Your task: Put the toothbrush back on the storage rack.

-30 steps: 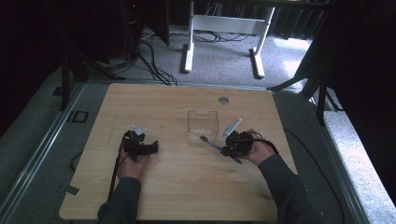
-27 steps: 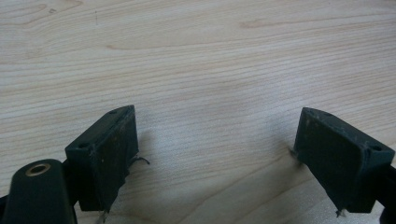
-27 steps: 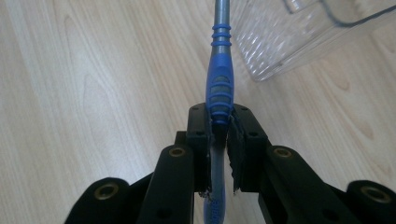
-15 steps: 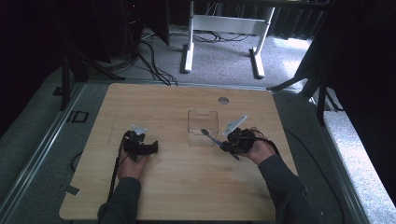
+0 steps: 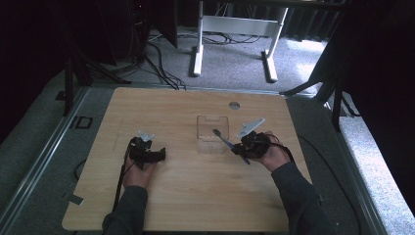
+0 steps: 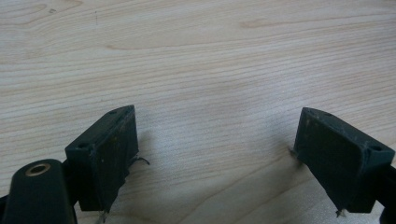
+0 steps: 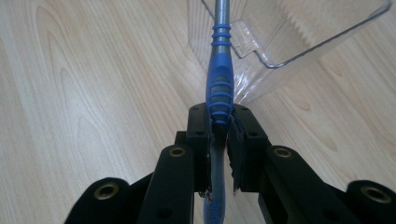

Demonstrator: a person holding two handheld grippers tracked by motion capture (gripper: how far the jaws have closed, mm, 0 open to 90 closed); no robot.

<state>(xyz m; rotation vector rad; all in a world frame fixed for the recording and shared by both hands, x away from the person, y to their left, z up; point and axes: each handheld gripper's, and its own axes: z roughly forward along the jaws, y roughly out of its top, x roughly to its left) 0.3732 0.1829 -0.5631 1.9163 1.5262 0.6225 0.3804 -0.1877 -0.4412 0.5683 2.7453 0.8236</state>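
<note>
My right gripper point(image 5: 241, 148) point(image 7: 219, 120) is shut on the handle of a blue toothbrush point(image 5: 223, 139) point(image 7: 220, 77). The brush points away from the hand, and its far end reaches the open top of a clear plastic box point(image 5: 212, 133) point(image 7: 285, 44) at the table's middle. The brush's head is out of frame in the right gripper view. My left gripper point(image 5: 159, 154) point(image 6: 217, 135) lies on the wood to the left, open, with bare tabletop between its fingers.
The wooden table point(image 5: 195, 191) has a small round grommet point(image 5: 234, 105) near its far edge. Beyond the table stand a white desk frame point(image 5: 235, 29) and loose cables on grey carpet.
The far end of the toothbrush has moved slightly toward the clear box with the right hand. The left hand has stayed still.
</note>
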